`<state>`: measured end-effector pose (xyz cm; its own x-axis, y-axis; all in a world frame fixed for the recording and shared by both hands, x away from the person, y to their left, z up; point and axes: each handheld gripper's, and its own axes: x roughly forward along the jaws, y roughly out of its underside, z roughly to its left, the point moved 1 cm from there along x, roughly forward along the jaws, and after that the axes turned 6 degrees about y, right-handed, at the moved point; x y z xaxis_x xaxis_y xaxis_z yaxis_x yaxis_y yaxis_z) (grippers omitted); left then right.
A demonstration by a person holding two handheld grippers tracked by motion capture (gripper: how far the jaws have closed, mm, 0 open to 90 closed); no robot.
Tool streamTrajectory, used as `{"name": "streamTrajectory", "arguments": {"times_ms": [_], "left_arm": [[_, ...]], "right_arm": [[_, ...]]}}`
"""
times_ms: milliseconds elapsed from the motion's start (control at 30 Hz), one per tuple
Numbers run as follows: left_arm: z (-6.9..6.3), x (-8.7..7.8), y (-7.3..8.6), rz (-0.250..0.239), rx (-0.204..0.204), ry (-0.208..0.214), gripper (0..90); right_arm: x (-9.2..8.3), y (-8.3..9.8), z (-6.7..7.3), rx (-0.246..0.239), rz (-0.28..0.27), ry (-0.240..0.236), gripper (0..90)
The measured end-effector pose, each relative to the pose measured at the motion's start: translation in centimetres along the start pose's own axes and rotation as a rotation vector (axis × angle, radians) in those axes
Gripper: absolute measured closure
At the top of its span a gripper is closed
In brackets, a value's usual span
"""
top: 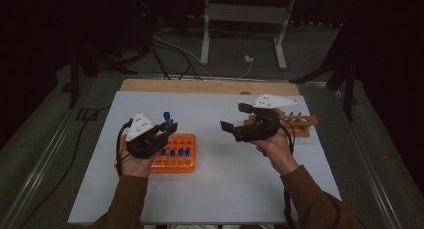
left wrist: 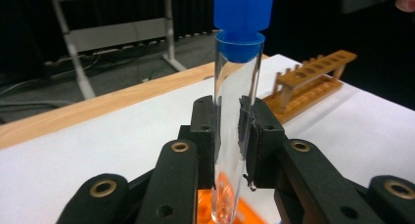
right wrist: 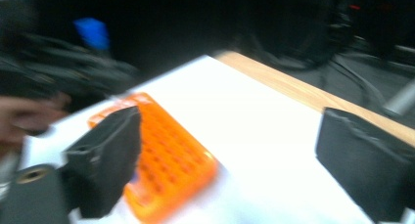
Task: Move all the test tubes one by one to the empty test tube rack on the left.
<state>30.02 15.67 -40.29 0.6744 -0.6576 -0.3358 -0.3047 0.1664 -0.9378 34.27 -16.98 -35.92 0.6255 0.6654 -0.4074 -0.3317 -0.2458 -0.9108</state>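
Left gripper (left wrist: 230,136) was pinching a clear test tube (left wrist: 234,136) with a blue cap (left wrist: 243,11). Pads were pressed on the glass from both sides, about mid-length. Tube stood upright between the jaws, cap well above the pad tips, rounded bottom below them, just over the orange tube rack (left wrist: 205,204). In the high view that gripper (top: 169,126) sat over the rack's (top: 172,165) back edge, with more blue-capped tubes (top: 175,152) seated in the rack just below the jaws.

Right gripper (right wrist: 230,155) had its jaws spread wide, nothing between them but bare white table (right wrist: 254,136). The orange rack (right wrist: 166,155) lay beyond and beside one jaw, not touching it. That view was motion-blurred, so detail there was poor. The left gripper with the blue cap (right wrist: 91,32) showed far off past that same jaw.

High view: right gripper (top: 235,118) was up off the table, pointed toward the left one, well apart from it. A wooden tube rack (top: 300,123) sat just behind it.
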Motion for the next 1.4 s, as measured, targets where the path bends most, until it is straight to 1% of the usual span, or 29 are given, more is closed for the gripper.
{"name": "streamTrajectory", "arguments": {"times_ms": [67,133,233,300,367,400,533,633,700,767,867,1067,1300,1400], "left_arm": [[0.6,-0.7,0.7,-0.002,-0.015,-0.017,78.1],[1.1,-1.3,1.5,-0.009,-0.034,-0.034,78.1],[1.5,-2.0,2.5,-0.017,-0.055,-0.05,78.1],[1.7,-2.2,3.3,-0.011,-0.061,-0.055,78.1],[1.7,-2.2,3.9,-0.003,-0.066,-0.056,78.1],[1.7,-2.2,4.4,0.0,-0.07,-0.054,78.1],[1.5,-2.0,5.8,0.024,-0.065,-0.048,78.0],[1.4,-1.6,6.6,0.028,-0.071,-0.044,78.1],[1.3,-1.3,7.1,0.044,-0.064,-0.046,78.0],[1.2,-1.2,7.3,0.039,-0.062,-0.038,78.0],[1.2,-1.3,7.3,0.037,-0.058,-0.043,78.0],[1.3,-1.9,7.7,0.019,-0.063,-0.064,78.0],[1.5,-2.0,8.1,0.021,-0.075,-0.069,78.0],[1.4,-1.8,8.4,0.032,-0.075,-0.069,78.0]], "right_arm": [[-0.3,1.1,-1.0,0.01,0.011,0.039,4.0],[-0.6,2.0,-1.9,0.015,0.022,0.065,3.8],[-1.2,3.3,-2.9,0.03,0.027,0.087,3.4],[-1.5,4.0,-3.4,0.04,0.033,0.1,3.0],[-1.8,4.5,-3.8,0.038,0.038,0.11,2.9],[-1.9,4.8,-3.9,0.033,0.044,0.124,2.9],[-2.4,5.9,-4.5,0.038,0.051,0.142,2.9],[-2.8,6.5,-4.8,0.049,0.048,0.145,2.9],[-3.0,6.8,-4.9,0.056,0.046,0.146,2.9],[-3.2,7.0,-5.0,0.059,0.044,0.152,2.9],[-3.4,7.2,-5.1,0.063,0.041,0.152,2.9],[-3.7,7.7,-5.2,0.073,0.037,0.159,2.9],[-3.9,8.3,-5.5,0.09,0.038,0.162,3.0],[-4.0,8.5,-5.6,0.093,0.039,0.161,2.9]]}}
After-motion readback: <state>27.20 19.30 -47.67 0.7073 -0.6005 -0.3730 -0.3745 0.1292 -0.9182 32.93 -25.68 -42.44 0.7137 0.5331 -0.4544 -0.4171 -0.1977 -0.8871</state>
